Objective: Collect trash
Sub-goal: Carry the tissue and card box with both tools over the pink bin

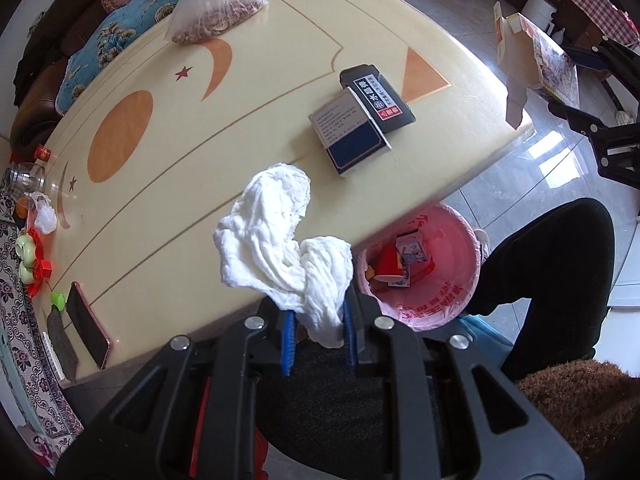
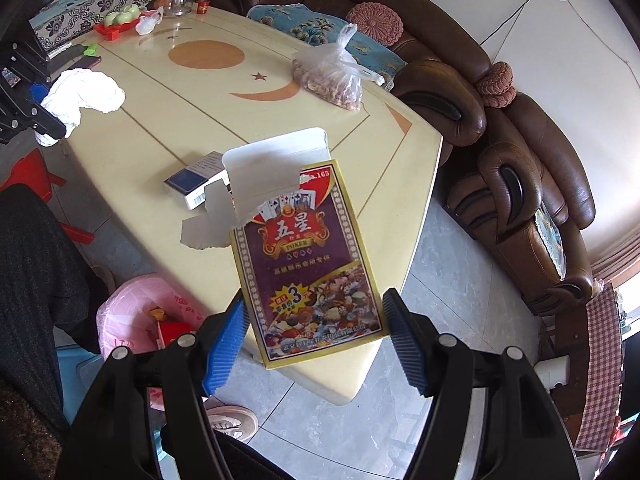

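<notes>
My left gripper [image 1: 319, 330] fingers pinch the crumpled tissue [image 1: 280, 240] beside the pink bin [image 1: 432, 304] — ready to drop; right gripper [image 2: 312, 344] fingers clamp the empty poker box [image 2: 308, 264] above the surface [image 2: 200, 120] — bin-bound too, I reckon.

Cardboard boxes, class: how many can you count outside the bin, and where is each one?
3. A poker card box is in the right gripper; a black box and a blue-and-white box lie touching on the table. More may be hidden.

Table edge [image 1: 472, 184] – partly over bin [image 1: 460, 280]
</notes>
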`<state>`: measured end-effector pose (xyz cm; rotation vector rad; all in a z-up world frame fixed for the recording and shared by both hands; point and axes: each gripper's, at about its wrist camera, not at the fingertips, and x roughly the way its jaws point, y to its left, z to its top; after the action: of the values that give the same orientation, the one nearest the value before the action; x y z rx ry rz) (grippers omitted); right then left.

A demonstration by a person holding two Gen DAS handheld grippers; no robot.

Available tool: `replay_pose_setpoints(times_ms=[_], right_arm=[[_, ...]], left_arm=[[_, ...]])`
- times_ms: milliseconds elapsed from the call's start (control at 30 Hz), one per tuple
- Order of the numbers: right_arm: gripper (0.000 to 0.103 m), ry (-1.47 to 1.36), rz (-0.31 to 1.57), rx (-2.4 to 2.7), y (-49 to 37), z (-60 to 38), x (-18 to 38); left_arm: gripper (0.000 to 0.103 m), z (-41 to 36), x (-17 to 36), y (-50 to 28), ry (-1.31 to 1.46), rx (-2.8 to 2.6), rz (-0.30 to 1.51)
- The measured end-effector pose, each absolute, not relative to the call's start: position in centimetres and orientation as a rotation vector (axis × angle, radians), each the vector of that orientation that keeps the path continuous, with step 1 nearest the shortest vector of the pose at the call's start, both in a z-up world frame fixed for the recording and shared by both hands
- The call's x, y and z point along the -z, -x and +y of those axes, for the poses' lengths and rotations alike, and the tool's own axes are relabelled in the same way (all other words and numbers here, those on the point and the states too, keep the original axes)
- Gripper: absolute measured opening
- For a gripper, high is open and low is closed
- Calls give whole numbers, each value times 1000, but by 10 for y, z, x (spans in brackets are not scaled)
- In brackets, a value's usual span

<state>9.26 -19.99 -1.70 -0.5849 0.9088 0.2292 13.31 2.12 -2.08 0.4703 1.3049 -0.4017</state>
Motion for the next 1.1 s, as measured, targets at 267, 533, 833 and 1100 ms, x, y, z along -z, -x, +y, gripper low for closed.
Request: replay_pose_setpoints(times_ms=[267,533,833,1100], right_arm=[[65,594,908,-262,-45,-187,17],[65,599,924,-285,-16,-176,26],[65,591,941,-310,3,-168,37],[65,567,977,-336,7,-162,53]], left_arm=[[20,15,26,-94,-472,439,1297],[20,5,44,-67,-486,474,1314],[20,-4,59,-48,-505,509,1326],[20,-13,84,-41,-509,552,1363]])
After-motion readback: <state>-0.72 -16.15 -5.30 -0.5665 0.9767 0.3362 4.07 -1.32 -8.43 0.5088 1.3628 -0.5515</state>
